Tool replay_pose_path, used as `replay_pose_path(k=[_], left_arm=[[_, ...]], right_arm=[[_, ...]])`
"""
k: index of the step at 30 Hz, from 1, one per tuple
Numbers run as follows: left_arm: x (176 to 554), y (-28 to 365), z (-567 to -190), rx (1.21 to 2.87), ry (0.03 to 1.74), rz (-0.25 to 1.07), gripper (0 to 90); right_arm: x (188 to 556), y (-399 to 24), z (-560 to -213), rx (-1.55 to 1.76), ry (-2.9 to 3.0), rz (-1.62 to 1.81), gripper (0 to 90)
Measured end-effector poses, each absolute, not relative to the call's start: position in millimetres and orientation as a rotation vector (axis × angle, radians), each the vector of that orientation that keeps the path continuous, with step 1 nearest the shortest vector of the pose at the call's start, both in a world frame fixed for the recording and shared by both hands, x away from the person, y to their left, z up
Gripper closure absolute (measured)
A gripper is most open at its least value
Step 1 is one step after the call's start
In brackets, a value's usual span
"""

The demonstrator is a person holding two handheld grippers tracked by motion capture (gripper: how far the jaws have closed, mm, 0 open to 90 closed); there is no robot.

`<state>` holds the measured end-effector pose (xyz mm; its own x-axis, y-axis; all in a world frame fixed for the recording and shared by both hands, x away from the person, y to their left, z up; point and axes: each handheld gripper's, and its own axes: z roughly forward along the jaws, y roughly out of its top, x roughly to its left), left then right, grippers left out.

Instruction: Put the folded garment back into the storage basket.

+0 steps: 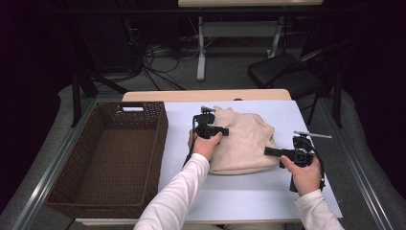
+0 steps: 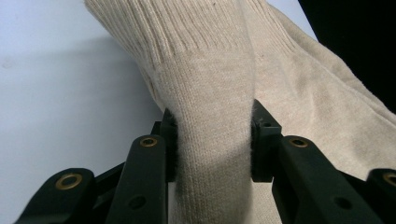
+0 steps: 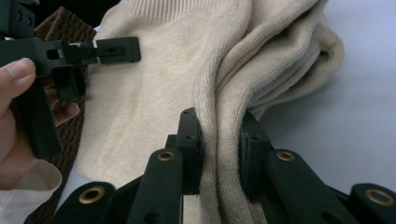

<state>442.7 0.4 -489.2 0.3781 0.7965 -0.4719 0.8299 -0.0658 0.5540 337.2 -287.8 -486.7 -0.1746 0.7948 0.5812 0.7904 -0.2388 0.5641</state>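
A person in white sleeves gripped a folded beige sweater [image 1: 244, 141] with two hand-held grippers over a pale surface [image 1: 230, 191]. The left gripper [image 1: 221, 130] reached onto the garment's left side, near its far edge, and in the left gripper view its jaws were clamped on a thick fold of the knit [image 2: 210, 126], the ribbed hem rising just beyond them. The right gripper [image 1: 269, 151] came in from the sweater's right edge; in the right gripper view its jaws were pressed tight on a bunched roll of ribbed fabric [image 3: 222, 135], with further folds stacked to the side. The left hand [image 3: 18, 116] and its gripper showed farther off in that same view, across the sweater. The sweater lay toward the middle of the surface, between the two hands, with its near edge resting on the pale top. A brown woven basket [image 1: 107, 153] stood just beside the left forearm, apart from the sweater. Behind the surface, a dark folding chair [image 1: 282, 69] and a tangle of cables [image 1: 163, 60] sat on the floor.
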Motion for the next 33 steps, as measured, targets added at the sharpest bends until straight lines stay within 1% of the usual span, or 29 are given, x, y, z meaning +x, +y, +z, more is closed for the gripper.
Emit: replay_pose_path(k=[7, 17, 33], left_arm=[[445.6, 2.7, -485.0, 1.844, 1.412, -0.078, 66.6], [447.1, 7.3, -469.6, 1.829, 1.402, -0.061, 66.8], [445.3, 19.2, -426.4, 1.802, 1.389, -0.023, 66.8]], right_arm=[[341.1, -284.7, -476.3, 2.020, 1.949, 1.429, 75.8], [342.6, -282.0, -464.0, 1.996, 1.947, 1.456, 76.0], [345.9, -273.3, -427.2, 1.929, 1.959, 1.532, 76.0]])
